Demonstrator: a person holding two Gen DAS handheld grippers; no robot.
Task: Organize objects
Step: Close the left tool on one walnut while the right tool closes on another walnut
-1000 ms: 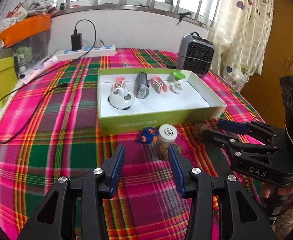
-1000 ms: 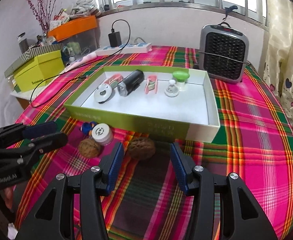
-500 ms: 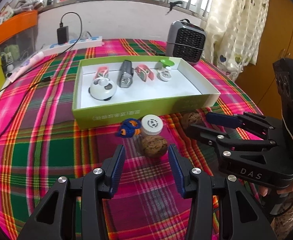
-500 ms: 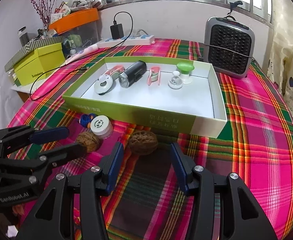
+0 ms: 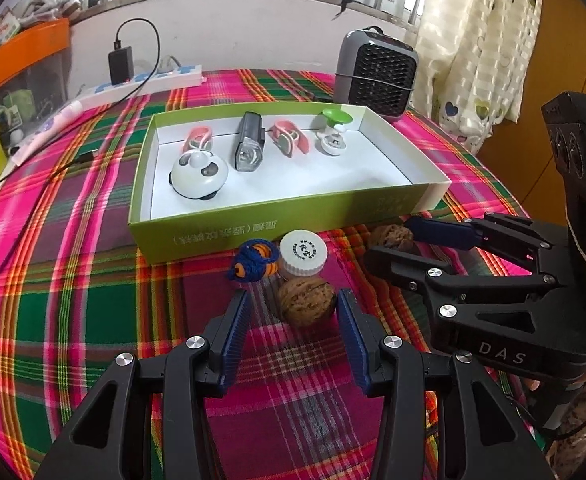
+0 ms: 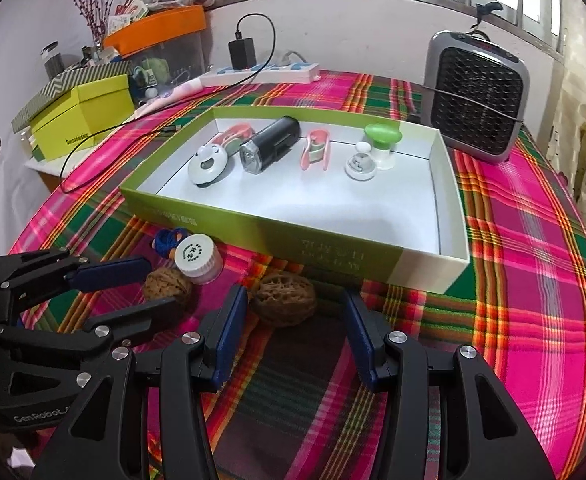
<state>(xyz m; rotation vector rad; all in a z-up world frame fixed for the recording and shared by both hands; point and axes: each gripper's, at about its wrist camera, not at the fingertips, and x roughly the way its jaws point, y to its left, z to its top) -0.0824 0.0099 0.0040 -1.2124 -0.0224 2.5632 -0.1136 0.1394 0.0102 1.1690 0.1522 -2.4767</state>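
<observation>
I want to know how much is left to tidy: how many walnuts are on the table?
2. One walnut lies between the left gripper's fingers; the other walnut lies between the right gripper's, by the green box.

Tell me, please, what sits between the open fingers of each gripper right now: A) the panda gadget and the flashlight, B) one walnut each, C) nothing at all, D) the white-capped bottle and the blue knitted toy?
B: the left gripper frames one walnut and the right gripper frames the other walnut, both lying on the cloth outside the box, with neither pair of fingers closed.
</observation>
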